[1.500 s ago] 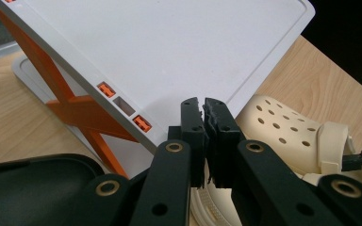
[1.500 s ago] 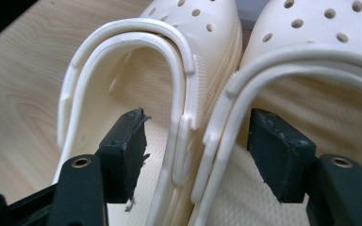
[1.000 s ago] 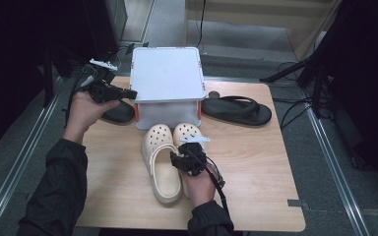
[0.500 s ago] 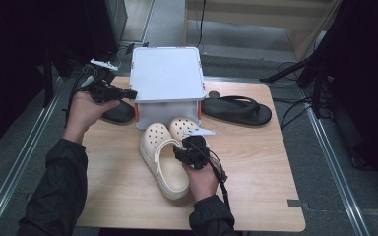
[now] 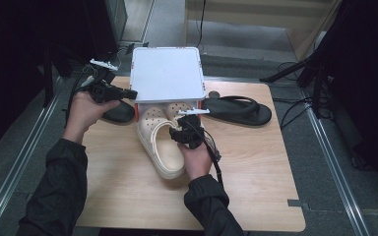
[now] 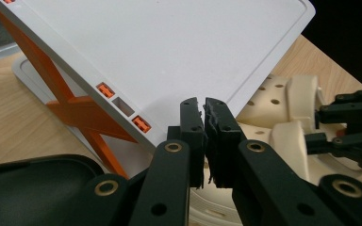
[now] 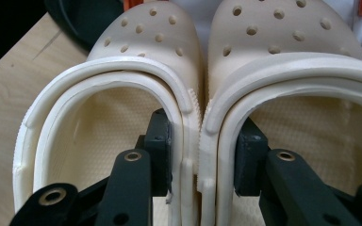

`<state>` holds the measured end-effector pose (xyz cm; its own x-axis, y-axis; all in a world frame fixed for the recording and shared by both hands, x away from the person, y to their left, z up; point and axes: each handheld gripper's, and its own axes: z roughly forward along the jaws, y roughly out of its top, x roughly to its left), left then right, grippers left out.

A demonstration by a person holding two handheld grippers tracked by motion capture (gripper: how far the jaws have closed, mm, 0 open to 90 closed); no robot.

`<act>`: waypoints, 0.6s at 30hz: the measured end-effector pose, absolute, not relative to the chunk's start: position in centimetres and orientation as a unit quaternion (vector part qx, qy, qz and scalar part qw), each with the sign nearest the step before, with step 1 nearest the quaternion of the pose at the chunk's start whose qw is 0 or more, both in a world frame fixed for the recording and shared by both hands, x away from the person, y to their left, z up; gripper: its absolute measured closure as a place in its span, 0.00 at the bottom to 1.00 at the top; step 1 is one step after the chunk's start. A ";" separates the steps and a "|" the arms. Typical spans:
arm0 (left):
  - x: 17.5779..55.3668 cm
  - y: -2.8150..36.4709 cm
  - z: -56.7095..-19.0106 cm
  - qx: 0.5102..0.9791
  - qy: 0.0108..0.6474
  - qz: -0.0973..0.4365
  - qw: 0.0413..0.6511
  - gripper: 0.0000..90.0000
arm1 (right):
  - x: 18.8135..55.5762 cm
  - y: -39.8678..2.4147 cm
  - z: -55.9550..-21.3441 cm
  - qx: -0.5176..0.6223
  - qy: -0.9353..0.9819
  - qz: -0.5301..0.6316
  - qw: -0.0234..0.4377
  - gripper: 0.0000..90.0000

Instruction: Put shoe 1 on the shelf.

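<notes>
We have the right claw (image 7: 200, 169) clamped on the pair of cream clogs (image 5: 165, 140), one jaw inside each shoe so that the two inner side walls are pinched together between the pads; its jaws have just been closing on those walls. The toes point ahead of this claw, toward the mouth of the white box (image 5: 167, 73) with orange struts, and the left-hand clog (image 7: 108, 127) sits slightly off line with the right-hand clog (image 7: 301, 108). Our left claw (image 6: 203, 127) is pressed shut on the front edge of the white lid (image 6: 169, 56), holding it tilted up above the clogs. The risks, as we judge them: the soft foam walls could slip out of the pinch, since only the thin rims are gripped; one clog could swing and catch its toe on an orange strut; or the lid could slide from the narrow bite and drop on the shoes. The clogs look clean, pale cream, with round vent holes over the toes, ridged rims and a pebbled footbed. A black sandal (image 5: 238, 109) lies to the right of the box, another dark shoe (image 5: 118, 112) under the left hand.
</notes>
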<state>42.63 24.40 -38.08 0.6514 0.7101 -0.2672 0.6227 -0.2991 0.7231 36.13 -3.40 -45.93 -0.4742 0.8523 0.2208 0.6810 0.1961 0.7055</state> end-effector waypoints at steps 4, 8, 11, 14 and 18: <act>42.6 24.4 -38.1 0.804 0.414 0.052 0.423 0.96 | 37.4 -2.6 -46.0 0.504 0.764 0.385 0.119 0.73; 42.6 24.4 -38.1 0.804 0.415 0.051 0.424 0.96 | 38.6 -2.2 -46.4 0.516 0.757 0.382 0.121 0.73; 42.7 24.4 -38.1 0.804 0.414 0.051 0.424 0.96 | 39.4 -1.9 -46.7 0.524 0.754 0.376 0.125 0.73; 42.7 24.4 -38.1 0.804 0.413 0.051 0.425 0.96 | 40.0 -1.5 -46.9 0.530 0.750 0.372 0.133 0.73; 42.7 24.4 -38.1 0.804 0.413 0.050 0.425 0.96 | 40.6 -1.1 -47.1 0.536 0.744 0.375 0.138 0.73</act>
<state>42.68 24.44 -38.13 0.6533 0.7072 -0.2704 0.6215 -0.2969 0.7249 40.64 -1.11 -47.10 -0.3871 0.9009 0.1963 0.6942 0.1446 0.7051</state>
